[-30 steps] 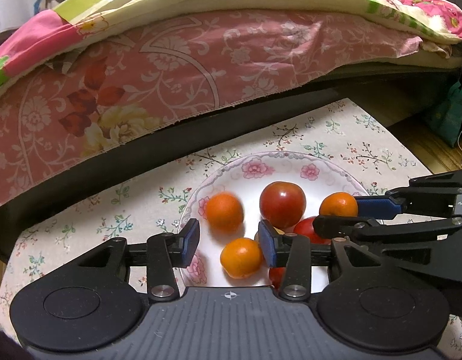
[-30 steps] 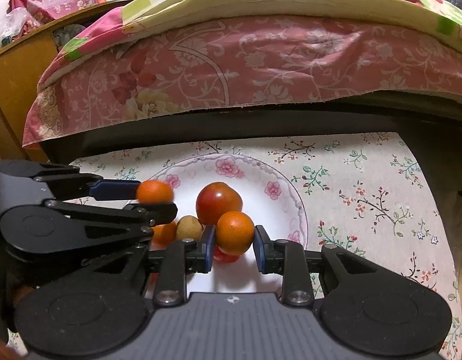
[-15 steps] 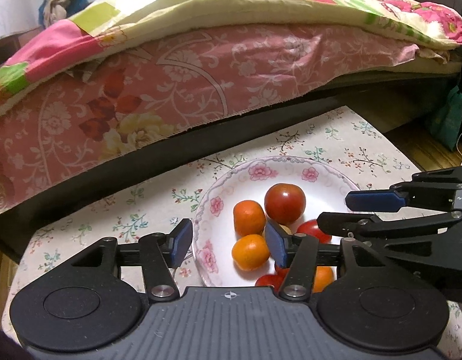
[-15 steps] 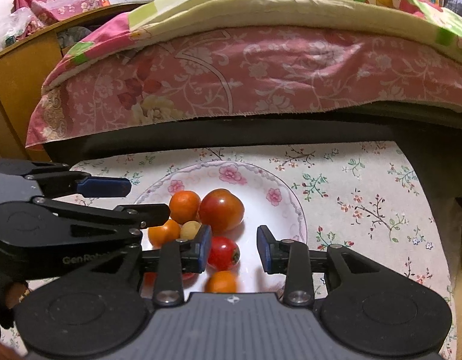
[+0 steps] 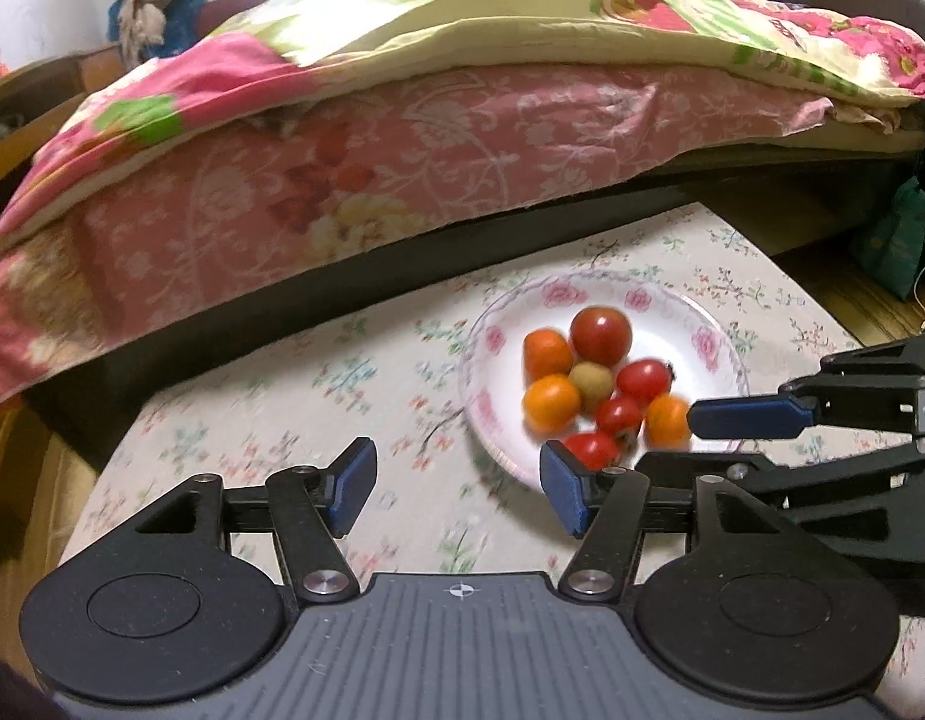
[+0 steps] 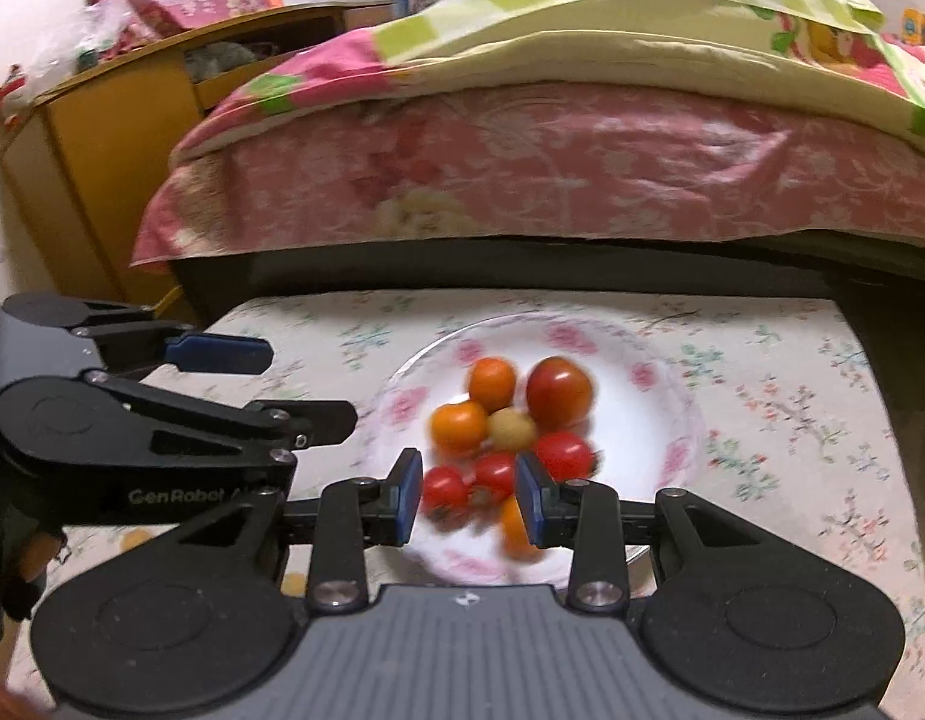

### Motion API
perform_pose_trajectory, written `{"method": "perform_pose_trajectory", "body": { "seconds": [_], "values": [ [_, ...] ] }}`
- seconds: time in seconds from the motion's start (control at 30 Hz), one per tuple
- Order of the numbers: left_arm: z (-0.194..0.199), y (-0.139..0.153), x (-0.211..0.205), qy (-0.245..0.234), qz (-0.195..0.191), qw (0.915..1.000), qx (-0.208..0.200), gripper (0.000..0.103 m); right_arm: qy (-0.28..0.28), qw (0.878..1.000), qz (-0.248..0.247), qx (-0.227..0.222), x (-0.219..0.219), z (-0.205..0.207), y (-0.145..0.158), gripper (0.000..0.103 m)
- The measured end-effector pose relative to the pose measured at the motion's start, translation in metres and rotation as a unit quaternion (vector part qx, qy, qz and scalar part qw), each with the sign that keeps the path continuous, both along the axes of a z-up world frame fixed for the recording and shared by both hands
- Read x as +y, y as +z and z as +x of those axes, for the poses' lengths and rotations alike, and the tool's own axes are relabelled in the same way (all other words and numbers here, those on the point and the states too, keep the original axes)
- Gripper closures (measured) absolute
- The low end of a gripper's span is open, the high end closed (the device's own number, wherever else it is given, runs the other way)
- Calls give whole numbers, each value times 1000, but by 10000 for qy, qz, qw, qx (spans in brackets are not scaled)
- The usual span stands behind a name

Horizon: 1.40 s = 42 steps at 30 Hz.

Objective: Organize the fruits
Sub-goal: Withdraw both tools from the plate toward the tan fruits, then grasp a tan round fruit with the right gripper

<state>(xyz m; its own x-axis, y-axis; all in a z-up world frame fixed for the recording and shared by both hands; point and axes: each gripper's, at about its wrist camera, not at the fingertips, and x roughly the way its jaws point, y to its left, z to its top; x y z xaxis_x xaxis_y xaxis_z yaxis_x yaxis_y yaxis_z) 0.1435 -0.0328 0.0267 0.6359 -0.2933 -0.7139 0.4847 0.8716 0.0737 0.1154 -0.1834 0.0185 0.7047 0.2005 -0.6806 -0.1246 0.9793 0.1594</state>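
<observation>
A white plate with pink flowers [image 5: 711, 339] [image 6: 654, 372] sits on the floral tablecloth and holds several fruits: a large red tomato [image 5: 600, 336] [image 6: 558, 390], oranges [image 5: 551, 401] [image 6: 459, 427], small red tomatoes [image 5: 642, 378] [image 6: 563, 456] and a small yellowish fruit [image 5: 591, 379] [image 6: 511, 429]. My left gripper [image 5: 459, 486] is open and empty, above the cloth left of the plate. My right gripper [image 6: 468, 498] is open and empty, above the plate's near edge; it also shows in the left wrist view [image 5: 744, 417].
A bed with a pink floral cover [image 5: 402, 138] [image 6: 582, 162] runs along the table's far side. A wooden cabinet [image 6: 102, 138] stands at the left. A green bag [image 5: 894, 246] lies on the floor at the right.
My right gripper let go of the orange onto the plate and opened. Both grippers pulled back and up from the plate; the left one shifted left.
</observation>
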Motion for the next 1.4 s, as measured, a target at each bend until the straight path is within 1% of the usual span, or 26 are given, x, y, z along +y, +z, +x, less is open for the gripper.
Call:
{"method": "perform_pose_trajectory", "body": {
  "seconds": [0.13,0.27,0.47,0.6,0.8,1.1,1.2,1.3,1.4],
  "values": [
    [-13,2,22,111,39,9999,36,35,309,9995,7,40,20,-14,1,69],
    [-23,1,47,338,29,9994,95,33,597,9982,-13,93,38,-25,-3,69],
    [-36,-12,75,581,123,9977,327,33,839,9961,25,274,54,-28,-18,69],
    [-47,-24,87,653,174,9964,515,33,927,9951,31,346,60,-27,-26,69],
    [-55,-43,94,719,285,9945,708,34,1028,9938,-29,426,66,-25,-35,69],
    [-53,-58,87,640,376,9941,793,39,1079,9932,-33,428,67,-23,-40,69],
    [-52,-63,85,668,461,9938,764,39,1104,9928,-28,453,67,-22,-44,69],
    [-51,-65,86,734,434,9933,778,39,1122,9926,-29,461,67,-22,-48,69],
    [-49,-68,86,768,489,9927,795,40,1147,9923,-30,470,69,-20,-50,69]
  ]
}}
